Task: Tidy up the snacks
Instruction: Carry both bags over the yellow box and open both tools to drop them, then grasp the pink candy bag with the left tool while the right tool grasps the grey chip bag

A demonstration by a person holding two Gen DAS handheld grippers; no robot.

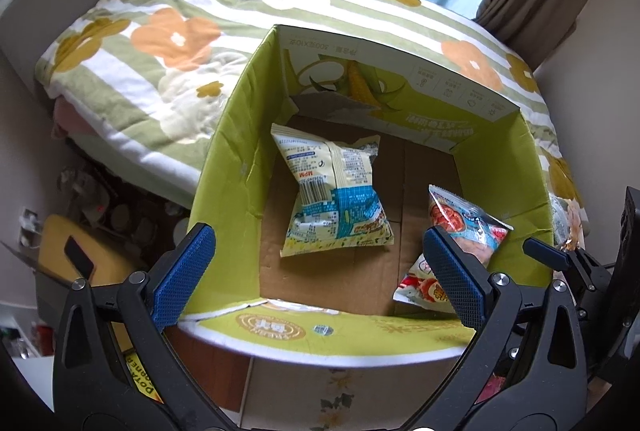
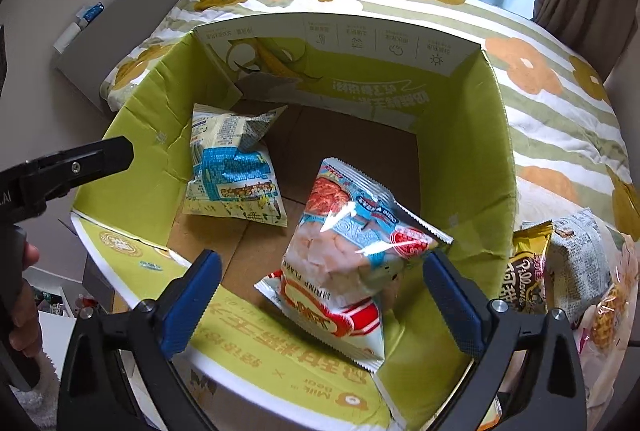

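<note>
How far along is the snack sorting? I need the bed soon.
Done: two packets lie in the green box, the blue-and-white bag and the shrimp flakes bag. In hand: nothing; both grippers' jaws are open. Left: a pile of snacks lies on the bed beside the box.

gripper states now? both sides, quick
Left gripper: open, holding nothing, above the green cardboard box.
Right gripper: open, red-and-white shrimp flakes bag between its jaws, ungripped.
</note>
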